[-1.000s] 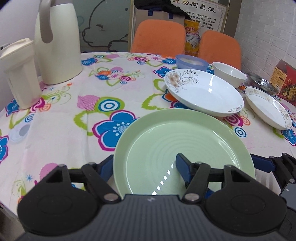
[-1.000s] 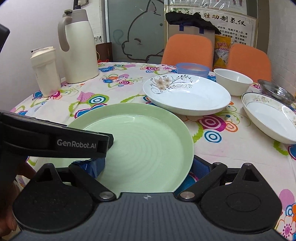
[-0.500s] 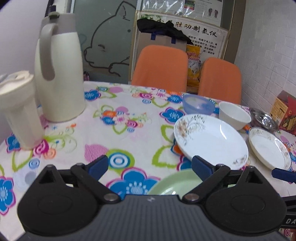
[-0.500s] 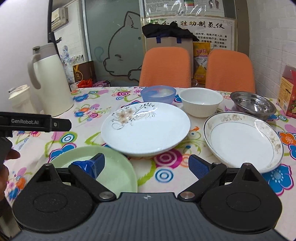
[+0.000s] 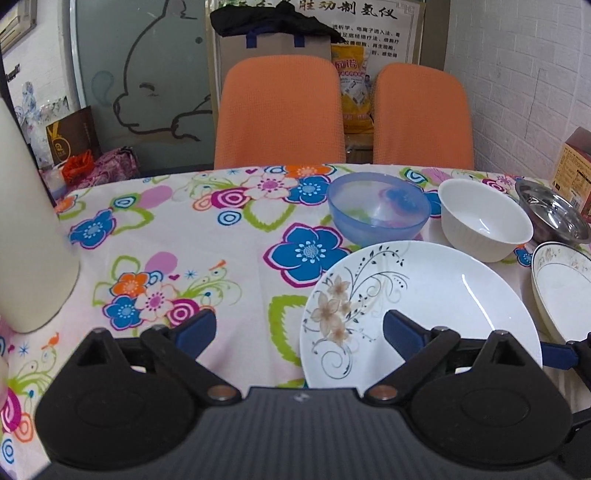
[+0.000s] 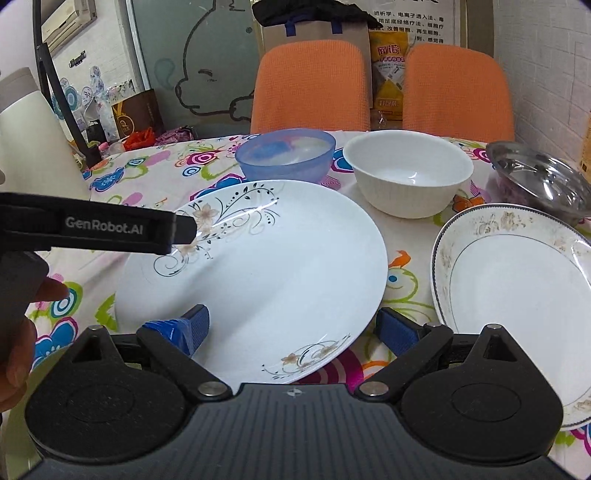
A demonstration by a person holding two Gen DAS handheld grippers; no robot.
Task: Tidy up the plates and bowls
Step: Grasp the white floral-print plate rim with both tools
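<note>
Flanking the white floral plate that rests on the flowered tablecloth, the left gripper and right gripper both stand wide apart and empty, seemingly lining up to lift it from both edges.

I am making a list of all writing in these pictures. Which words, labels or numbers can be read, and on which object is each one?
"GenRobot.AI": on the left gripper's black body, seen from the right wrist camera.
Large Chinese heading: on the wall poster, cut off at the top.
The poster's small print, yellow bag and red box are too small or blurred.
</note>
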